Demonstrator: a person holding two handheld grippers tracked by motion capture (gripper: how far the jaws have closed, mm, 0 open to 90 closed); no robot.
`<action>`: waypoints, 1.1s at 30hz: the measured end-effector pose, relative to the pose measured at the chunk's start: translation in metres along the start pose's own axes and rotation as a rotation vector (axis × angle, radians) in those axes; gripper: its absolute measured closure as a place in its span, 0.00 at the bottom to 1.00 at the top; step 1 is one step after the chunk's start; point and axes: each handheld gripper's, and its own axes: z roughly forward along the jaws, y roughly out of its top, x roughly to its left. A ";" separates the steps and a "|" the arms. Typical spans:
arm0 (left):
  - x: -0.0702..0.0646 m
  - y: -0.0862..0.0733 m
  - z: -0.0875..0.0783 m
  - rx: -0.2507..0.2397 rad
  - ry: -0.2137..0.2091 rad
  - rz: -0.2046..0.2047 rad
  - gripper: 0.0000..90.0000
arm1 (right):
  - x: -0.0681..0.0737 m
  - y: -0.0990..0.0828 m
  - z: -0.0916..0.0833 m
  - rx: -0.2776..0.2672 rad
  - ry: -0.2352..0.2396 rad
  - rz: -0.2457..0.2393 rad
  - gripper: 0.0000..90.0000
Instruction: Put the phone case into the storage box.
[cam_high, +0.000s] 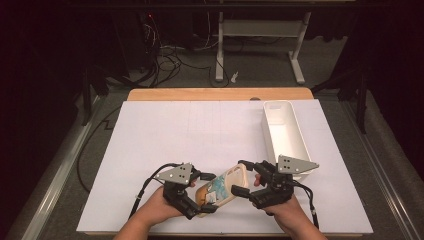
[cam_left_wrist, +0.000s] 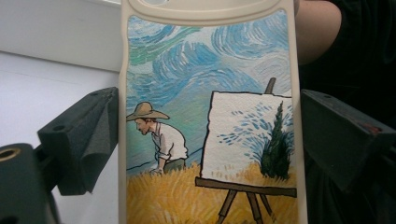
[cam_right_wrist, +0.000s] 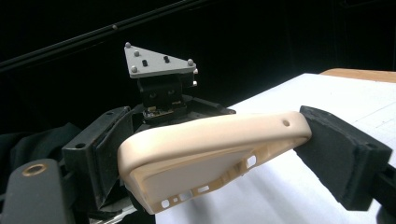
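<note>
1. Done: phone case (cam_high: 222, 186) is lifted at 6 o'clock of the surface (cam_high: 200, 130), clamped between left gripper (cam_high: 200, 192) jaws and right gripper (cam_high: 245, 190) jaws.
2. Left, likely: carrying it to the white bin (cam_high: 285, 132) at 2 o'clock.

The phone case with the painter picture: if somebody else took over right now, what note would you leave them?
Left claw: shut on the cream soft phone case with a painted man and easel, gripping its long sides near the person's end.
Right claw: shut on the case's far end, across its edges.
Case: held by both claws just above the white paper sheet that covers the table.
White oblong plastic bin: on the right side, nothing seen inside.
Done: case picked up.
Left: probably carrying it to the bin, though that is a guess.
</note>
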 end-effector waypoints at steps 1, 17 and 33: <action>0.000 0.000 0.000 0.002 0.002 0.000 0.12 | 0.000 0.000 0.000 0.000 -0.001 0.001 0.15; -0.002 0.000 0.003 0.007 0.023 0.003 0.11 | 0.000 0.001 0.001 -0.003 -0.003 -0.007 0.16; 0.000 0.001 -0.001 -0.010 0.049 -0.025 0.00 | 0.000 0.003 -0.002 -0.013 -0.017 -0.014 0.16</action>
